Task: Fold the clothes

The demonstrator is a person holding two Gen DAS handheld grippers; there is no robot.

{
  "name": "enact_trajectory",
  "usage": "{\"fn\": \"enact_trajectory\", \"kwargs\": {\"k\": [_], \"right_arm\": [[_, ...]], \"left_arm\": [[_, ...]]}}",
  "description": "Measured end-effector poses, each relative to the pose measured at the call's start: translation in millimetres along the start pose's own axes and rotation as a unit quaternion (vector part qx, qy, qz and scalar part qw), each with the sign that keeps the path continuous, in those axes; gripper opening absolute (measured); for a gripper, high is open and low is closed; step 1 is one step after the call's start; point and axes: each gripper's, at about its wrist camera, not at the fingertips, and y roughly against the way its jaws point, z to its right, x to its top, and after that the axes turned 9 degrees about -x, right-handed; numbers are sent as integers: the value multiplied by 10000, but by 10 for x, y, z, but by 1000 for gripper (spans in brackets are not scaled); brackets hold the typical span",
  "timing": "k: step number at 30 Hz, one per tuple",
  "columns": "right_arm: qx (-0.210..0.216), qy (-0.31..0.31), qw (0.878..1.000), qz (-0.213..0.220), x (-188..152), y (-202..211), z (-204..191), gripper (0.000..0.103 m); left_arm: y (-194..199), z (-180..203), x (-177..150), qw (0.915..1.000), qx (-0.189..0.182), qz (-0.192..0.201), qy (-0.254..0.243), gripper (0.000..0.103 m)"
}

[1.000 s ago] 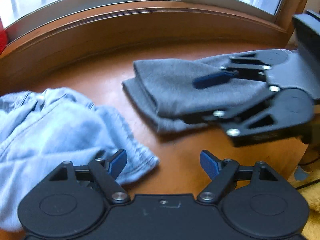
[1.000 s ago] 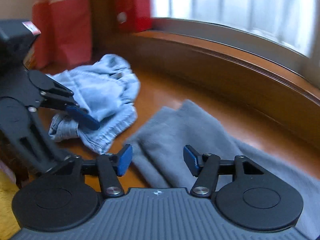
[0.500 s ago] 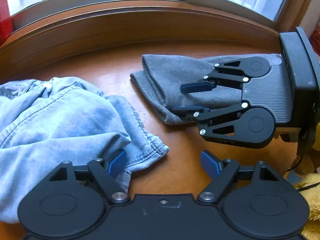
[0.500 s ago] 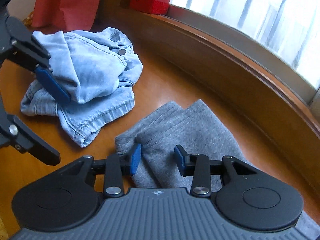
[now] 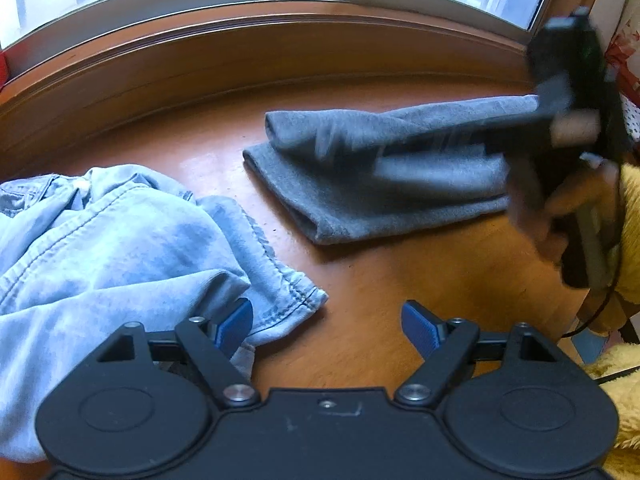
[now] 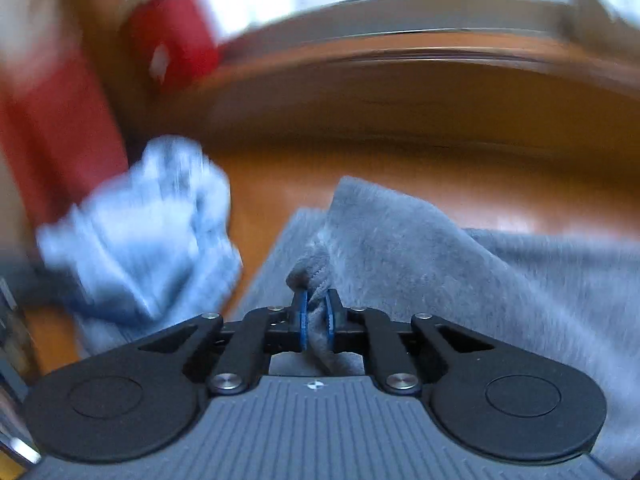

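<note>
- The right wrist view shows the right gripper (image 6: 316,322) clamped on a bunched edge of the grey garment (image 6: 440,256): a fold of the soft cloth is pinched between the two blue pads (image 6: 303,320), which stand nearly together. The left wrist view cannot confirm this grip, since there the same gripper is only a dark motion-blurred streak (image 5: 460,140) above the cloth.
- The left wrist view shows the grey garment (image 5: 360,184) whole at its near end: folded into layers, lying flat on the orange-brown wooden surface (image 5: 400,280), with its upper layer lifted into a roll towards the window.
- The left gripper (image 5: 328,326) has its jaws wide apart with nothing between them. Its left blue pad (image 5: 234,324) sits just over the hem of the light-blue denim garment (image 5: 120,240); the other pad is above bare wood.
- The denim lies crumpled to the left of the grey garment, apart from it, with bare wood between them. In the right wrist view it is a pale blurred heap (image 6: 152,232) left of the grey cloth.
- Only the left wrist view shows the hand (image 5: 560,208) on the right gripper's handle and a yellow fuzzy sleeve (image 5: 628,232).
- Only the right wrist view shows a red box (image 6: 172,48), blurred, by the window frame (image 6: 400,12).
</note>
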Motion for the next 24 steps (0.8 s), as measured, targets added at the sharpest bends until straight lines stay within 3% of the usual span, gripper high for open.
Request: {"fn": "enact_trajectory", "kwargs": {"k": [3, 6, 7, 10, 13, 15, 17, 18, 19, 24], "right_arm": [[619, -1320, 9856, 856, 195, 406, 225, 8], [1015, -1714, 9646, 1727, 309, 787, 242, 9], [1055, -1612, 9638, 1846, 308, 833, 200, 9], [926, -1142, 9771, 1535, 185, 655, 51, 10], [511, -491, 9949, 717, -128, 173, -115, 13], [315, -108, 9991, 262, -326, -67, -196, 13], [222, 86, 9991, 343, -437, -86, -259, 20], [222, 119, 9991, 353, -448, -68, -281, 31], [304, 107, 9992, 257, -426, -58, -294, 49], [595, 406, 9964, 442, -359, 179, -482, 61]], "left_arm": [[18, -33, -22, 10000, 26, 3, 61, 80], [43, -47, -42, 10000, 15, 9, 83, 80], [45, -46, -43, 10000, 11, 9, 76, 80], [57, -41, -42, 10000, 4, -3, 47, 80], [64, -34, -35, 10000, -3, -18, 29, 81], [70, -21, -29, 10000, 10, -37, 8, 81], [72, -17, -28, 10000, 11, -53, 0, 81], [71, -17, -29, 10000, 9, -59, 0, 81], [71, -18, -27, 10000, 9, -67, -5, 81], [99, -20, 31, 10000, -16, -29, -89, 81]]}}
